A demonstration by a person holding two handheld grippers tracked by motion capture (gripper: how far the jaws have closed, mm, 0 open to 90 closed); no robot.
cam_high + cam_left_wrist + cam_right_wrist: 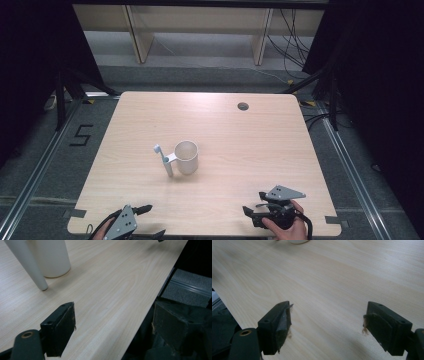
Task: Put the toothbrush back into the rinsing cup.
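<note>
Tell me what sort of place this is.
Probably a lab recording rig, not a home: a bare wooden table with a cable hole, black curtains on both sides, loose cables on the floor, and a taped number 5 beside the table.

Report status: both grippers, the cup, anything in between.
Left gripper open, near table edge. Right gripper open, holding nothing. White cup upright mid-table, toothbrush leaning on it. Bare table between.
</note>
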